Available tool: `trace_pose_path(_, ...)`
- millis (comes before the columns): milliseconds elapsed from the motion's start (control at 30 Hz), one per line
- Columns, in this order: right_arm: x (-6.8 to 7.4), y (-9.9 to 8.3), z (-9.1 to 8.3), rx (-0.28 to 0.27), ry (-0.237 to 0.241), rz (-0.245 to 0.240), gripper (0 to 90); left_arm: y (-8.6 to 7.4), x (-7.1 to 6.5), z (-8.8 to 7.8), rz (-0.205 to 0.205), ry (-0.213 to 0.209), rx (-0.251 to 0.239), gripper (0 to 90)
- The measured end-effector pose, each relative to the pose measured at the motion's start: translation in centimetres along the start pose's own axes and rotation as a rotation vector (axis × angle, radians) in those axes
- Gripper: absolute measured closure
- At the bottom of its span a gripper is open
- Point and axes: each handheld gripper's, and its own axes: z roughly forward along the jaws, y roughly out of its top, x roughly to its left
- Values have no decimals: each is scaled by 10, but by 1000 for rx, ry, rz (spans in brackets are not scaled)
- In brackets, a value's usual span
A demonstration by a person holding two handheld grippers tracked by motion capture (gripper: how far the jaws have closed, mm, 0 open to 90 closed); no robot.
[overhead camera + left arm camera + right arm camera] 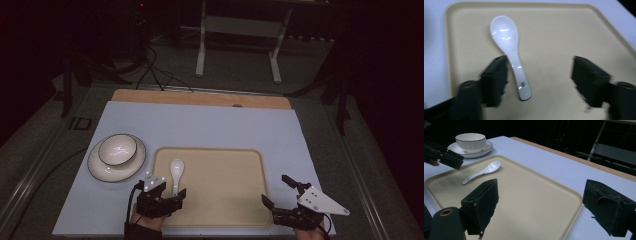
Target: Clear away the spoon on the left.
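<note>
The room is dark, and the table [200, 125] has a pale blue top with a wooden strip along its far edge. A big cream tray [225, 190] lies near the front edge of the table, in the middle. A white soup spoon [176, 172] lies flat on the tray, close to the tray's left edge, with its scoop pointing to the far side. Just off the tray's far left corner sits a white bowl [117, 149] on a white plate [95, 167].

The left tongs [167, 197] hang over the spoon's handle at the tray's front left corner. Their jaws are wide apart and hold nothing; the spoon lies on the tray beside one jaw. The right tongs [277, 192] are at the tray's front right corner, jaws spread wide too, with nothing in them.
</note>
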Motion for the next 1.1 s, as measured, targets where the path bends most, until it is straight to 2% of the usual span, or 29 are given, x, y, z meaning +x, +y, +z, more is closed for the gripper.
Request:
trace_pose_path(133,0,0,0,2,0,5,134,6,-2,-1,34,-50,6,146)
trace_pose_path(167,-1,0,0,3,0,6,134,8,-2,-1,58,-64,4,136)
trace_pose_path(300,0,0,0,4,-3,4,134,15,-3,-1,106,-79,16,24)
trace_pose_path(433,0,0,-1,4,-4,6,134,21,-4,-1,173,-65,12,23)
trace_pose_path(567,0,0,-2,2,-6,8,134,28,-2,-3,193,-72,4,23)
trace_pose_path(633,0,0,-2,3,-7,9,134,32,0,-5,219,-78,-3,23)
trace_pose_path(733,0,-1,-2,3,-9,8,134,38,3,-8,227,-114,-4,24)
trace_pose_path(767,0,-1,-2,3,-9,8,134,38,3,-8,227,-114,-4,23)
trace_pose_path(900,0,-1,-2,5,-9,7,134,43,7,-14,276,-149,-28,23)
trace_pose_path(1033,0,-1,-2,12,-9,5,134,49,10,-20,289,-191,-43,23)
trace_pose_path(1100,1,-1,-2,12,-10,3,134,50,11,-23,305,-198,-49,23)
